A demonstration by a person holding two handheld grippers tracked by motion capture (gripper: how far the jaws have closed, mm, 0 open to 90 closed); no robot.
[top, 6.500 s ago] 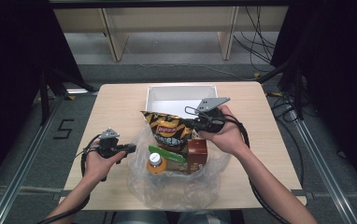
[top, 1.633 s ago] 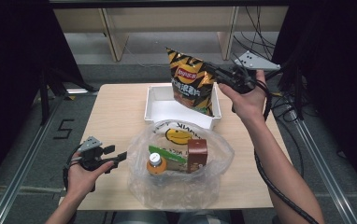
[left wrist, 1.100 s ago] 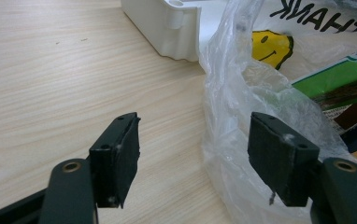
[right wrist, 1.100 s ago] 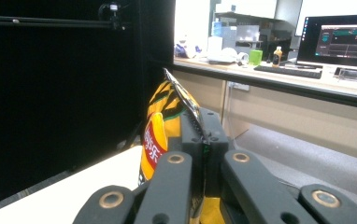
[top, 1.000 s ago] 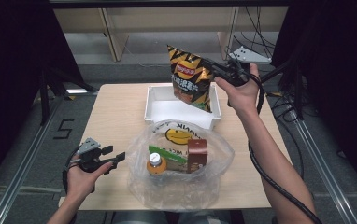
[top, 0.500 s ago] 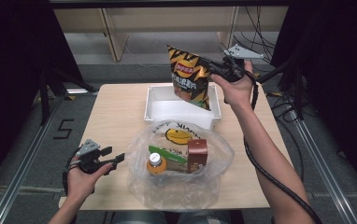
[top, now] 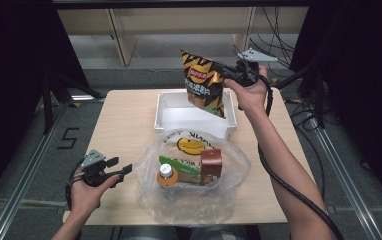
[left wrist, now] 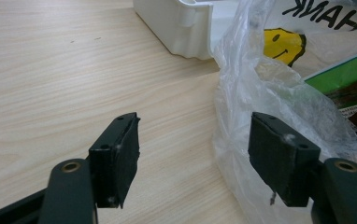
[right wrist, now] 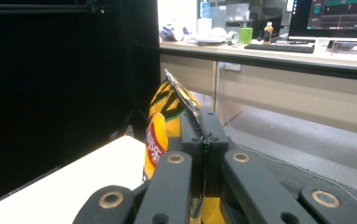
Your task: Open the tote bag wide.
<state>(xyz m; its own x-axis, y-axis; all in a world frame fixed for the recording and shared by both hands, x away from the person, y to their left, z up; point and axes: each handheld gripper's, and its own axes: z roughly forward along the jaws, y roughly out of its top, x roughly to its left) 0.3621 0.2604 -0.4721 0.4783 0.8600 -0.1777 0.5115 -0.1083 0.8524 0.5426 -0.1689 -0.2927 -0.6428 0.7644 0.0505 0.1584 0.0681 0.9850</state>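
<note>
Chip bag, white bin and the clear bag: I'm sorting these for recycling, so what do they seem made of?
Chip bag: probably glossy printed foil-plastic film, with a crimped top seam.
White bin: apparently rigid moulded plastic, smooth with rounded corners.
Clear bag: thin translucent plastic film, crinkled and printed.

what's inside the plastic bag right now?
In the plastic bag: an orange-capped bottle, a brown carton, a green packet. Anything beneath them is covered.
</note>
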